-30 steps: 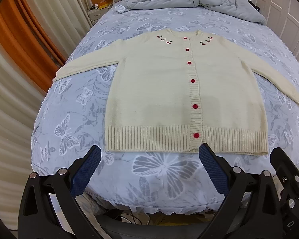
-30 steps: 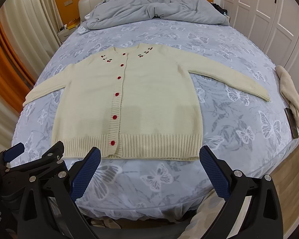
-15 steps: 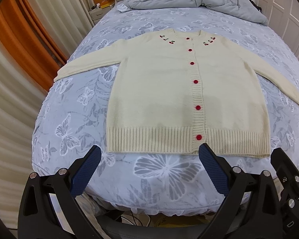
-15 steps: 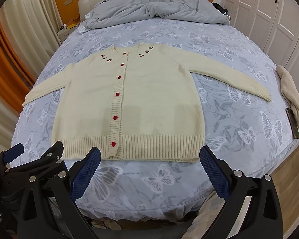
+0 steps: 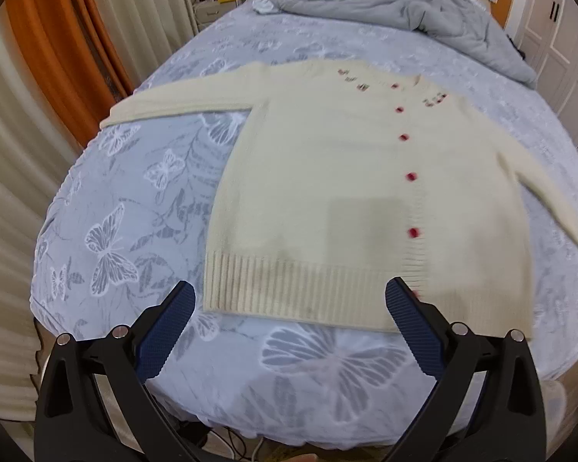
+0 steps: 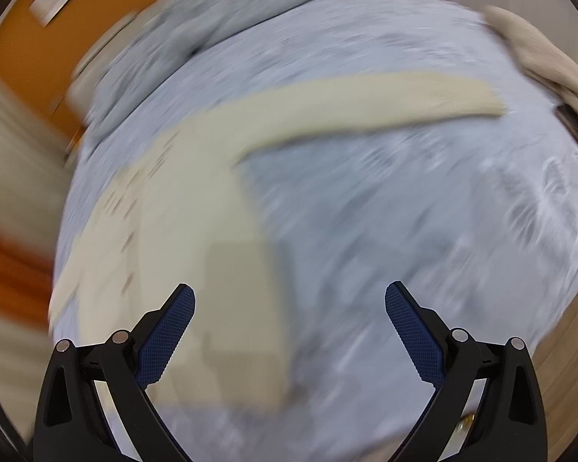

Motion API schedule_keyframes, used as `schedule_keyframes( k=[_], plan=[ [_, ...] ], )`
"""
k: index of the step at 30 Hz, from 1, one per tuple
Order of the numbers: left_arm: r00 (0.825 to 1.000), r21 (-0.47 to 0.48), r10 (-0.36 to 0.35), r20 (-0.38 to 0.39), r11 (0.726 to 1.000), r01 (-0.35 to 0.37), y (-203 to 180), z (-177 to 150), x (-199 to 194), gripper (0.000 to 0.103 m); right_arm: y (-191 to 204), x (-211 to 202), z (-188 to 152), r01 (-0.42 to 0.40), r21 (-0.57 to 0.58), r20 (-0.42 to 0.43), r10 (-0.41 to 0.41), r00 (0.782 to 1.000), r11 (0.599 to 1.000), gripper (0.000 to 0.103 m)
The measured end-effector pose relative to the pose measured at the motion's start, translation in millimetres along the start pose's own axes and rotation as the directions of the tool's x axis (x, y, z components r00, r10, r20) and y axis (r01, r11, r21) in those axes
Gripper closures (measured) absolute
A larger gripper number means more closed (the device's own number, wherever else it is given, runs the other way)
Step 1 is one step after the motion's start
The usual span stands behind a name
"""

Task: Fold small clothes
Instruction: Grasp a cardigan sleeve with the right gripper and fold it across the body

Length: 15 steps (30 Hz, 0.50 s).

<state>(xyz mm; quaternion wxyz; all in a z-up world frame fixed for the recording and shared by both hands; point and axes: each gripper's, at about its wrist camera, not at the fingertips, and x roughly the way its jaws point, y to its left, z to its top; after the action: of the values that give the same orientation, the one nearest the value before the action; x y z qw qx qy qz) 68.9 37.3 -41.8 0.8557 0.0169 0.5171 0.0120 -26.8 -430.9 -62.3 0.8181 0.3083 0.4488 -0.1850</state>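
A cream knit cardigan with red buttons lies flat and face up on the bed, sleeves spread to both sides. My left gripper is open and empty, just above the ribbed hem near its left corner. In the blurred right wrist view the cardigan shows at the left, with its right sleeve stretched toward the bed's right edge. My right gripper is open and empty over the cardigan's lower right side.
The bed has a pale blue butterfly sheet. A grey duvet is bunched at the head. Orange and cream curtains hang at the left. A beige cloth lies at the bed's right edge.
Both grippers have moved in toward the cardigan. The right one has swung fast to the right, blurring its view. Both stay open.
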Motion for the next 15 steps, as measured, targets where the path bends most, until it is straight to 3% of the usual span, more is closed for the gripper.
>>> schedule_keyframes(
  k=[3, 6, 10, 12, 15],
  plan=[
    [0.999, 0.035, -0.001, -0.034, 0.999, 0.003, -0.1, -2.2, 22.5, 0.006, -50.5, 26.8, 53.9, 0.054, 0.093, 0.037, -0.058, 0.998, 0.994, 0.005],
    [0.998, 0.064, 0.019, -0.053, 0.998, -0.016, -3.4, -2.9, 39.8, 0.006, -94.8, 60.3, 96.8, 0.038, 0.216, 0.033, -0.046, 0.998, 0.976, 0.005],
    [0.997, 0.045, 0.027, -0.073, 0.999, -0.023, 0.7, 3.5, 58.1, 0.006, -141.0, 99.5, 129.4, 0.028, 0.411, 0.037, -0.048, 0.998, 0.911, 0.007],
    [0.997, 0.036, 0.029, -0.078, 0.999, -0.026, 2.5, 7.2, 64.4, 0.006, -148.9, 112.2, 138.2, 0.009, 0.460, 0.048, -0.035, 0.998, 0.888, 0.019],
    [0.996, 0.028, 0.032, -0.080, 0.999, -0.029, 5.4, 13.1, 73.6, 0.006, -148.2, 123.4, 151.4, -0.054, 0.467, 0.093, 0.012, 0.996, 0.882, 0.057]
  ],
)
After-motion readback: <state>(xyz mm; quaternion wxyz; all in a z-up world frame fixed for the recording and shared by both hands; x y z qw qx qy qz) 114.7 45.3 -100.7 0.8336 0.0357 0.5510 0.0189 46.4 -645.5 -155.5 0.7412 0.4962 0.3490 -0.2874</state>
